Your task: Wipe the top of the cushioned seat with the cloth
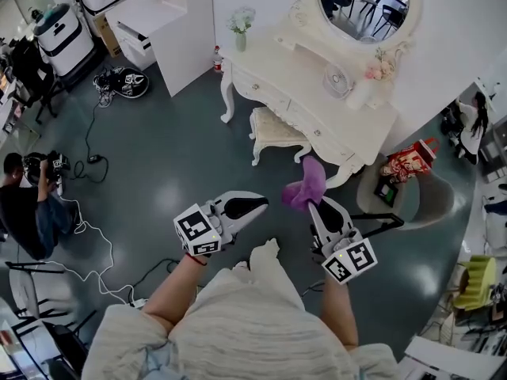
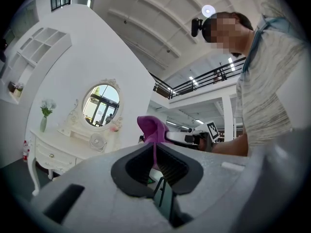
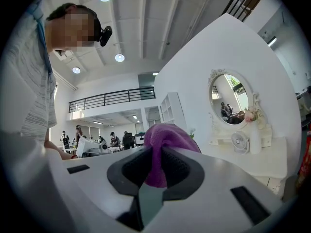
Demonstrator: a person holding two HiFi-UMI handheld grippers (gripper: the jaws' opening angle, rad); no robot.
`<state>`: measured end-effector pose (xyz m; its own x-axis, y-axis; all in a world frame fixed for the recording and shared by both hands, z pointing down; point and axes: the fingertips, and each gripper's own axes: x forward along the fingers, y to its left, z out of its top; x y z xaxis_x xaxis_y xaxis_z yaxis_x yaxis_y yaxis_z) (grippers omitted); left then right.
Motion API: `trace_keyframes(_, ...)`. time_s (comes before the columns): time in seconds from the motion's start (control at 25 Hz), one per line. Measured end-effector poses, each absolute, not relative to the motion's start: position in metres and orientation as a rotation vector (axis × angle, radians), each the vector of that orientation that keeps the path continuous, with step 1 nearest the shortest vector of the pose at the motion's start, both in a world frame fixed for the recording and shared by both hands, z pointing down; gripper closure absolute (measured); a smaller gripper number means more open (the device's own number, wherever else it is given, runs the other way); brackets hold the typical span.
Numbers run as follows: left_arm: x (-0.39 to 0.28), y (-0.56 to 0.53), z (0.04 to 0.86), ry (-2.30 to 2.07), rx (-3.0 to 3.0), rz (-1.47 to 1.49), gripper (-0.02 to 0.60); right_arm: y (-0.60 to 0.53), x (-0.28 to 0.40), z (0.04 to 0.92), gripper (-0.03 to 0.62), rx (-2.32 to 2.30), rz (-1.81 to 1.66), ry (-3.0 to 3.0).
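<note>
**Head view, left to right.** A seated person (image 1: pixel 24 204) is at the left edge, with cables (image 1: pixel 95 236) trailing over the grey floor (image 1: pixel 174 149).

**Left gripper** (image 1: pixel 260 204): the jaws are closed together on nothing, and the tips aim right and slightly away from the wearer. Its own view shows the two pads meeting, with only a sliver of purple seen past them.

**Seat** (image 1: pixel 277 129): a white stool with a cushioned top stands at the front of the table (image 1: pixel 317 101), partly under its edge. Its long axis lies parallel to the table front, running upper left to lower right. It lies beyond both grippers, well apart from them.

**Cloth** (image 1: pixel 307 182): purple and bunched, it is clamped at its near end by the right gripper (image 1: pixel 320 206), whose jaws are closed on it. The free part stands out past the jaw tips. Its long axis is in line with the gripper and points away from the wearer toward the table, just right of the seat in the frame. The cloth touches neither the seat nor the left gripper.

**Table:** a vase (image 1: pixel 240 32) stands at the left end and a fan (image 1: pixel 338 81) toward the right, with an oval mirror (image 1: pixel 366 6) above. A red bag (image 1: pixel 408 161) lies to the right of the table.
</note>
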<state>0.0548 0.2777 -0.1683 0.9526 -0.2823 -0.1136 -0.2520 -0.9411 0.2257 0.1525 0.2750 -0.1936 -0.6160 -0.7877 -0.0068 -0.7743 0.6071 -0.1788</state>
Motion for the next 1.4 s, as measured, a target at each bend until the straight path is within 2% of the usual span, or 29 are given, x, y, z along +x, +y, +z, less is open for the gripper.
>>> trace_keyframes(0.48,0.087,0.167,-0.155,-0.433,2.914,-0.185,0.557,0.16,0.183,-0.175,0.537,-1.305,-0.266,2.75)
trace_keyframes(0.64,0.104,0.124,-0.15,-0.463,2.924,-0.157,0.52,0.118,0.197,-0.175,0.537,-1.296,-0.261,2.749)
trace_keyframes(0.76,0.116,0.094,-0.148,-0.485,2.937,-0.141,0.461,0.088,0.204,-0.175,0.537,-1.278,-0.256,2.766)
trace_keyframes(0.88,0.126,0.071,-0.143,-0.484,2.965,-0.096,0.432,0.063,0.21,-0.171,0.537,-1.25,-0.266,2.788)
trace_keyframes(1.2,0.122,0.012,-0.106,-0.493,2.955,-0.024,0.342,0.005,0.207,-0.139,0.537,-1.243,-0.326,2.836)
trace_keyframes(1.4,0.109,-0.025,-0.069,-0.468,2.933,0.023,0.321,-0.024,0.193,-0.106,0.537,-1.277,-0.326,2.863)
